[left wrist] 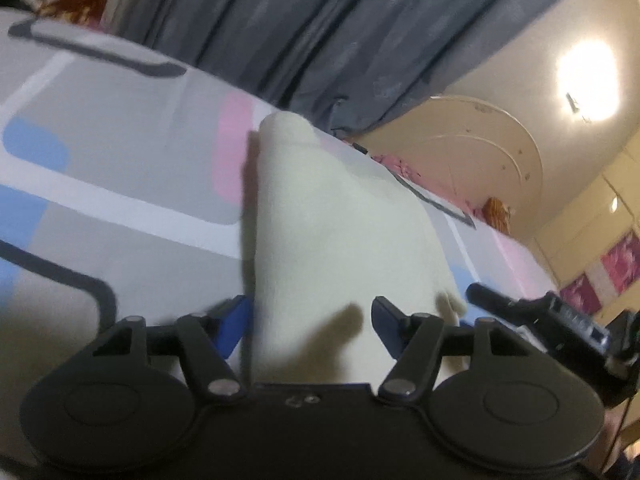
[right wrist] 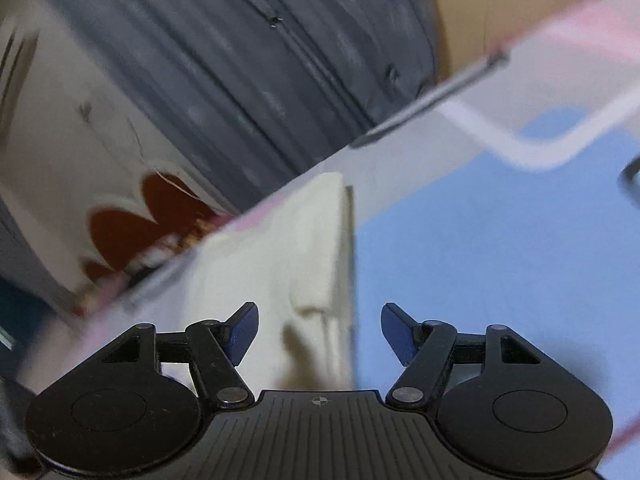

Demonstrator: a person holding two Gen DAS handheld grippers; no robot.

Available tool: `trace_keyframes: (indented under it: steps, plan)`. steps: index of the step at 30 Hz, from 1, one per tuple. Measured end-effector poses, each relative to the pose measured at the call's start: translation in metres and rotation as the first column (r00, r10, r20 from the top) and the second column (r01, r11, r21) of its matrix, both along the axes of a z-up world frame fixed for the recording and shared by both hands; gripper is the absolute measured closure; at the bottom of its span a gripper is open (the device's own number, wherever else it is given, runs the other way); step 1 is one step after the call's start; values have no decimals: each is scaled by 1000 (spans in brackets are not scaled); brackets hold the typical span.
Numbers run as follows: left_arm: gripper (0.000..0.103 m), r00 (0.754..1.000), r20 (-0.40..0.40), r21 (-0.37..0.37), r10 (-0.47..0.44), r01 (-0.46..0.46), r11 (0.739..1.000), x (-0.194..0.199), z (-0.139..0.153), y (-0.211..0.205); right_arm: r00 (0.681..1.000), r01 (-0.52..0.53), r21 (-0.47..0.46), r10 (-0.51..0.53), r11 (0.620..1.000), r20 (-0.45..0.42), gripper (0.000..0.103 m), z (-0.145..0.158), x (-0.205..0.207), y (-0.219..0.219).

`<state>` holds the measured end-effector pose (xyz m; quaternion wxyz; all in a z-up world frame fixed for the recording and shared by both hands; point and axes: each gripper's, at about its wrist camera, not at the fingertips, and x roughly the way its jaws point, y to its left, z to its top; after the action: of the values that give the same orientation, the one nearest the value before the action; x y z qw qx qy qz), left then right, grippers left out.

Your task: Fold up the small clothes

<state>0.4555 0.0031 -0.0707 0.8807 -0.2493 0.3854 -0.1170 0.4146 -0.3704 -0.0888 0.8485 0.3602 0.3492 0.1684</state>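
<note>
A small cream-white cloth (left wrist: 332,232) lies folded in a long strip on the patterned bedsheet (left wrist: 120,184). My left gripper (left wrist: 310,326) is open, its blue fingertips (left wrist: 234,326) either side of the cloth's near end, not closed on it. In the right wrist view the same cloth (right wrist: 288,248) lies on the sheet (right wrist: 500,264), and my right gripper (right wrist: 320,334) is open just above its near end, where a small fold shows. The right gripper's black body (left wrist: 560,328) shows at the right edge of the left wrist view.
The sheet has grey, blue, pink and white blocks. A dark grey curtain (left wrist: 320,32) hangs behind the bed and also shows in the right wrist view (right wrist: 260,60). A lit ceiling lamp (left wrist: 588,80) and cream walls lie beyond. The views are blurred and tilted.
</note>
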Motion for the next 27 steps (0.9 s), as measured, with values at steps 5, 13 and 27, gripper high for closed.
trace_keyframes:
  steps: [5, 13, 27]
  plan:
    - [37, 1000, -16, -33, 17, -18, 999, 21, -12, -1, 999, -30, 39, 31, 999, -28, 35, -16, 26, 4]
    - [37, 1000, -6, -54, 2, -2, 999, 34, -13, -2, 996, -94, 15, 95, 995, -5, 35, -13, 45, 16]
    - [65, 997, 46, 105, -60, 55, 993, 37, 0, -26, 988, -126, -248, 144, 961, 58, 70, 0, 31, 49]
